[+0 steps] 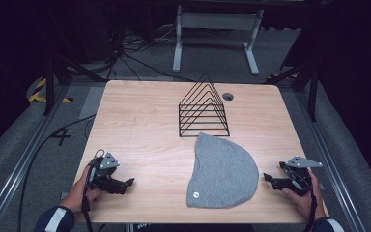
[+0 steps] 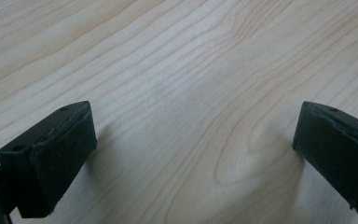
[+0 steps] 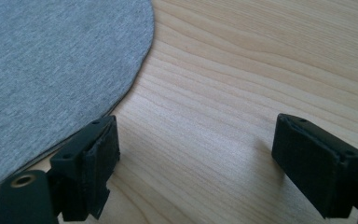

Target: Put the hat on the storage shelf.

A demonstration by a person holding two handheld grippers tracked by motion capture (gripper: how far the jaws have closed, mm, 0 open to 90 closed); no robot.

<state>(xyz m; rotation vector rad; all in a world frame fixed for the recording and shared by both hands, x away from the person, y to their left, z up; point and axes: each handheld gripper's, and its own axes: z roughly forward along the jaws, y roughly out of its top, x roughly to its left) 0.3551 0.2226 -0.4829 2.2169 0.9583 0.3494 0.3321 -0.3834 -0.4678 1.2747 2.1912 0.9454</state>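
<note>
Pale wood grain covers the table [image 1: 140,121], and going from left to right the left gripper [image 1: 128,183] comes first, held low over the near left part of the top by a hand [image 1: 79,193] in a dark sleeve with a light stripe; in the left gripper view its two black jaws stand wide apart with nothing but bare wood between them. Toward the middle lies the grey beanie [image 1: 222,171], flat on the table near the front edge, with a small round white tag [image 1: 195,195] near its lower left corner whose marking is too small to read. Just behind it stands a black wire rack [image 1: 203,108], empty. Farthest right, the right gripper [image 1: 268,177] points at the beanie's curved edge, near but not touching, its jaws spread open over the wood.
</note>
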